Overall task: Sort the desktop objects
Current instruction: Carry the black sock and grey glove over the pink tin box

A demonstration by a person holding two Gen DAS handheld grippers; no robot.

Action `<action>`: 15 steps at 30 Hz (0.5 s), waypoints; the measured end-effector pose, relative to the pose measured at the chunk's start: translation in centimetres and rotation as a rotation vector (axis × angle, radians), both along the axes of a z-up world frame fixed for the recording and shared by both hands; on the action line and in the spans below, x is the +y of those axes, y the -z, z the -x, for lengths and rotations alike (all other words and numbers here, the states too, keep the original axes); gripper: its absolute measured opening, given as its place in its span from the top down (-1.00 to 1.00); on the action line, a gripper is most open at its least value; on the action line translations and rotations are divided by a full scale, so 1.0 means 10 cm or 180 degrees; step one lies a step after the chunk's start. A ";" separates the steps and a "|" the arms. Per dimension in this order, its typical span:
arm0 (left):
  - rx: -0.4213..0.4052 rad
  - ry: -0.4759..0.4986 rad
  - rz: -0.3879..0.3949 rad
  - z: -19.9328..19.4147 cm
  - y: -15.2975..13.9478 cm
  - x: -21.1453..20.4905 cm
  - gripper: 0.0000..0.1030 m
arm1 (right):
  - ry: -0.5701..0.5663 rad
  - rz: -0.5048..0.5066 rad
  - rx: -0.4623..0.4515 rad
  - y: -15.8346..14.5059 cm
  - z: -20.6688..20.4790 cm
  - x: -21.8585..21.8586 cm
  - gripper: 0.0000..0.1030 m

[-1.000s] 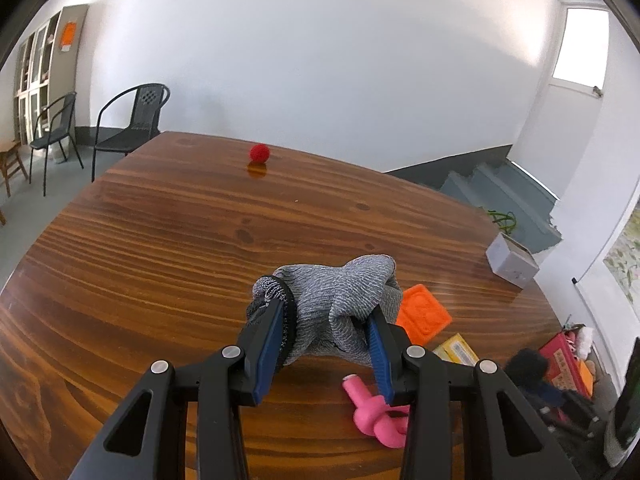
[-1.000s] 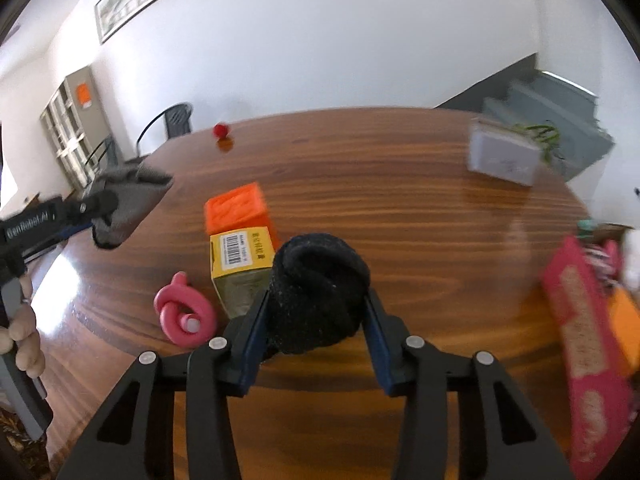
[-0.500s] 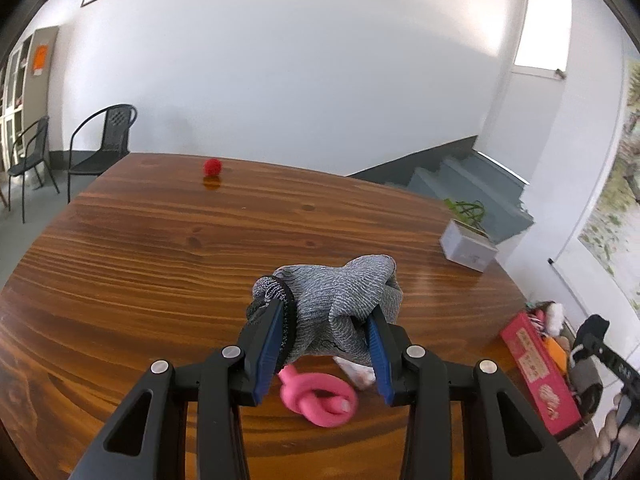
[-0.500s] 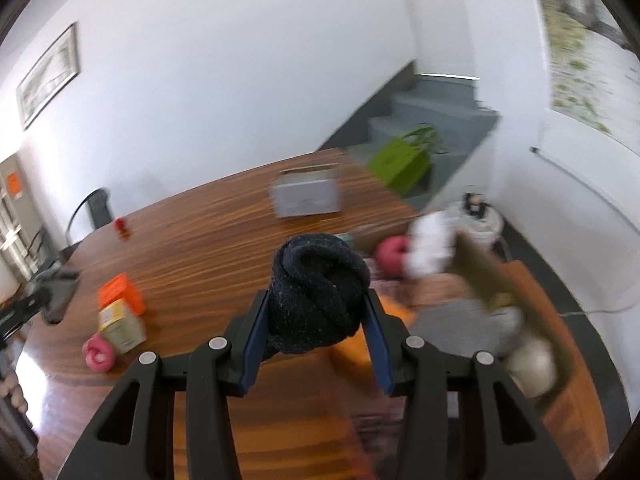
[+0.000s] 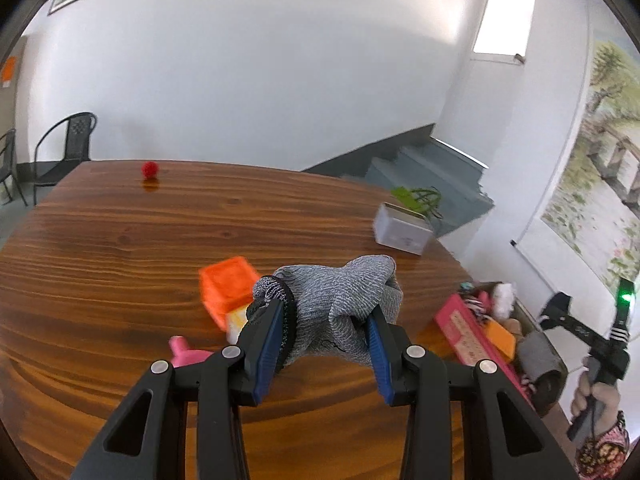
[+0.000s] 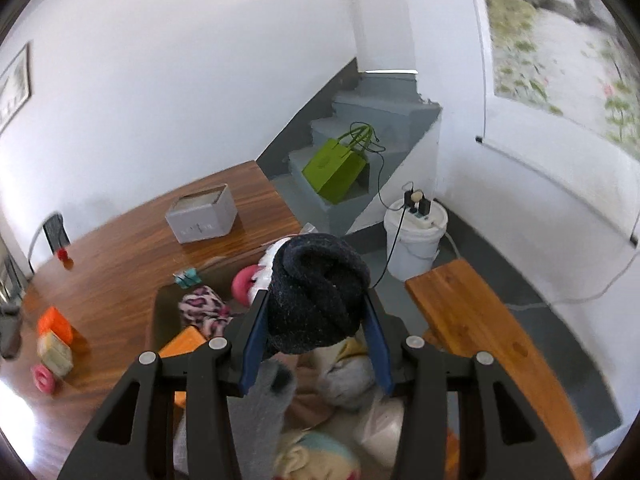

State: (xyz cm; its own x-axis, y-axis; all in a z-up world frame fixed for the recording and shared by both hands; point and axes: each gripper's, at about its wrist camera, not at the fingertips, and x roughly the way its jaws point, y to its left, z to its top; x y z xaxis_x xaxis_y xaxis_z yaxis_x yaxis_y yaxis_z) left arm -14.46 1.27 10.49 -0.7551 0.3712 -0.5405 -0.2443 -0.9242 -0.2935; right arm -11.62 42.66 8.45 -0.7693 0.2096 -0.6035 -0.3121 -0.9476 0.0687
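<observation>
From the left wrist view, the left gripper (image 5: pixel 326 334) clamps a grey sock (image 5: pixel 344 300) above the wooden table (image 5: pixel 120 240); the bin of soft things (image 5: pixel 536 344) lies to its right, half cut off, its contents hard to make out; from the right wrist view, the right gripper (image 6: pixel 316 326) grips a rolled dark sock (image 6: pixel 316 292) directly over that bin (image 6: pixel 160 312); the right hand is nearer; contents below are blurred.

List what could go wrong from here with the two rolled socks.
1. The dark rolled sock bulges above the right hand-held gripper; released carelessly, it might roll off the heaped soft items in the brown bin.
2. The grey knit sock hangs loosely from the left hand-held gripper and could snag the orange plastic block below.
</observation>
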 end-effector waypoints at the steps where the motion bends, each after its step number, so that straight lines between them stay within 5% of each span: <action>1: 0.0004 0.0039 0.0012 0.00 -0.01 0.08 0.19 | -0.0047 -0.0067 -0.0056 0.03 0.05 -0.01 0.05; 6: 0.0042 0.0224 0.0100 -0.02 -0.09 0.46 0.19 | -0.0277 -0.0230 -0.0393 0.27 0.24 -0.04 0.05; 15: 0.0061 0.0515 0.0242 -0.06 -0.17 1.11 0.19 | -0.0444 -0.0288 -0.0374 0.30 0.17 -0.10 -0.02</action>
